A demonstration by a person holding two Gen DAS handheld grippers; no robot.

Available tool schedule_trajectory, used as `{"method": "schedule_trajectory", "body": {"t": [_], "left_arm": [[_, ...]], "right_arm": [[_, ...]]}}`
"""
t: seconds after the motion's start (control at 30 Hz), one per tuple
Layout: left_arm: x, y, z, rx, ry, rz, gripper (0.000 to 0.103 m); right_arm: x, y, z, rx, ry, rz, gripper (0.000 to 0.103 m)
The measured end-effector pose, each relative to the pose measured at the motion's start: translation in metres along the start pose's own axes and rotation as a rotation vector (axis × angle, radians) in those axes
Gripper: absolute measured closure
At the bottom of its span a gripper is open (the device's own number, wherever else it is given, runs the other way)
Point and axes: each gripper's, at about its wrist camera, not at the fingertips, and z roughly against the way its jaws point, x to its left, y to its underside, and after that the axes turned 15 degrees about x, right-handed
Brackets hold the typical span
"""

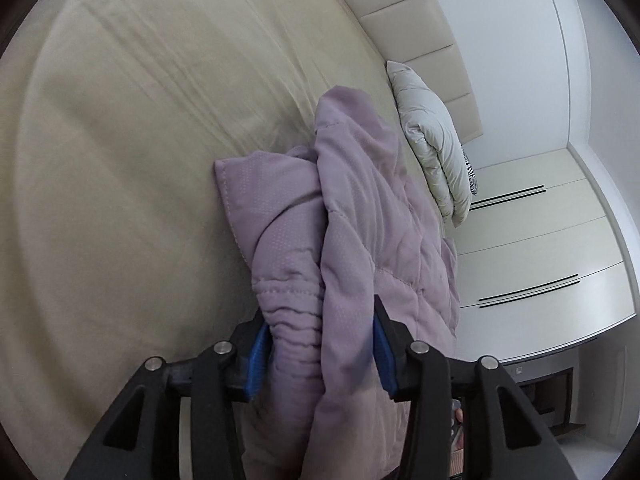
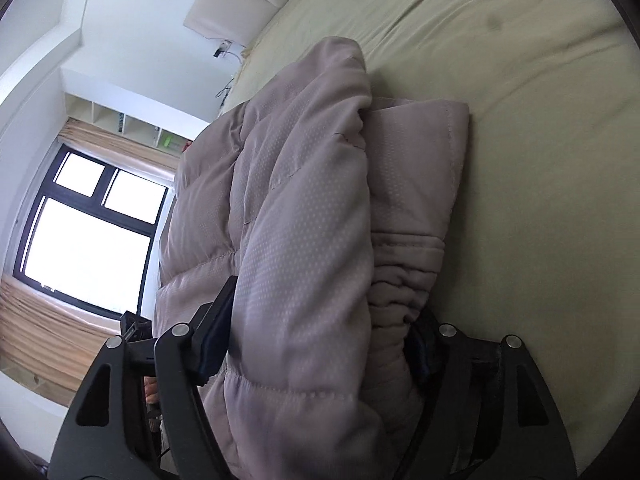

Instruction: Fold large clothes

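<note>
A mauve quilted puffer jacket hangs bunched over a bed with a beige sheet. My left gripper is shut on a thick bundle of the jacket, with a gathered elastic cuff between its blue pads. In the right wrist view the same jacket fills the middle, and my right gripper is shut on another thick bundle of it, next to a gathered cuff. Both grips are lifted above the sheet.
A folded white puffer garment lies near the padded headboard. White wardrobe doors stand beyond the bed. The right wrist view shows a bright window with tan curtains and wall shelves.
</note>
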Motion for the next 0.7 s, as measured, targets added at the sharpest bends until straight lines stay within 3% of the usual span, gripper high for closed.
{"method": "schedule_trajectory", "body": {"t": [0.07,0.17,0.2,0.27,0.37,0.47,0.6,0.67,0.7], "left_arm": [[-0.012,0.010,0.021,-0.054,-0.076,-0.032,0.056],[-0.053,0.017,0.047,-0.179,-0.309,-0.138,0.053],[-0.073,0.017,0.048,-0.205,-0.348,-0.190,0.053],[-0.117,0.013,0.037,-0.234,-0.385,-0.309,0.053],[-0.175,0.004,-0.010,-0.218,-0.456,-0.482,0.053],[-0.201,-0.019,-0.068,-0.166,-0.522,-0.563,0.053],[-0.199,-0.038,-0.125,-0.106,-0.654,-0.603,0.053],[-0.183,-0.053,-0.149,-0.069,-0.722,-0.585,0.053],[-0.173,-0.059,-0.155,-0.056,-0.720,-0.569,0.053]], "right_arm": [[0.004,0.009,0.022,-0.043,0.050,-0.018,0.033],[0.021,0.023,0.059,-0.159,0.214,-0.021,0.033],[0.030,0.024,0.069,-0.192,0.263,-0.018,0.033],[0.062,0.016,0.074,-0.230,0.282,0.049,0.033],[0.130,0.006,0.042,-0.171,0.339,0.248,0.033],[0.199,-0.011,-0.020,-0.076,0.409,0.431,0.033],[0.231,-0.057,-0.077,-0.041,0.499,0.415,0.033],[0.225,-0.077,-0.099,-0.011,0.558,0.376,0.033],[0.215,-0.086,-0.108,0.001,0.584,0.361,0.033]]}}
